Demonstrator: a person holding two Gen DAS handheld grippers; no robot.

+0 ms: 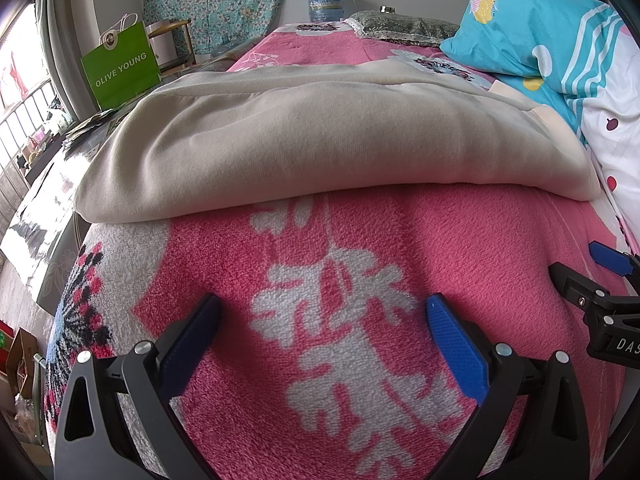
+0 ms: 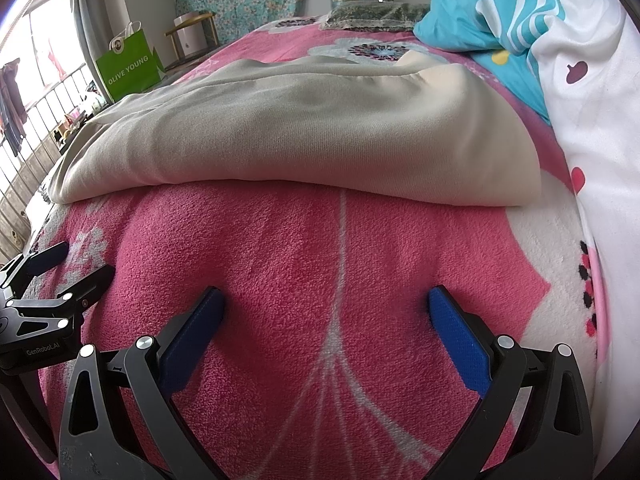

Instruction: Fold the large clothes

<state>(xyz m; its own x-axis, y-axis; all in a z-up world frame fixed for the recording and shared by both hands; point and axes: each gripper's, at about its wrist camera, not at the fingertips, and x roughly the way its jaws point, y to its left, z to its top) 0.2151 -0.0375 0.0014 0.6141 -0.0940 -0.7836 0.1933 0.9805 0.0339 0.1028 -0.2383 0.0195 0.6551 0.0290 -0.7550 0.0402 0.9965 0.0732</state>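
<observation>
Folded beige garment [image 1: 320, 136] (on pink blanket [image 1: 460, 240])

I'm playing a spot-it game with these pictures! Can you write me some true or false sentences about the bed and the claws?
1. Both claws are open and hold nothing. True: the left claw and right claw hang above the pink blanket.
2. The beige garment is hanging on the wall. False: it lies folded on the blanket.
3. A green shopping bag stands beside the bed. True.
4. The blue pillow lies on top of the garment. False: it sits to the garment's right.
</observation>
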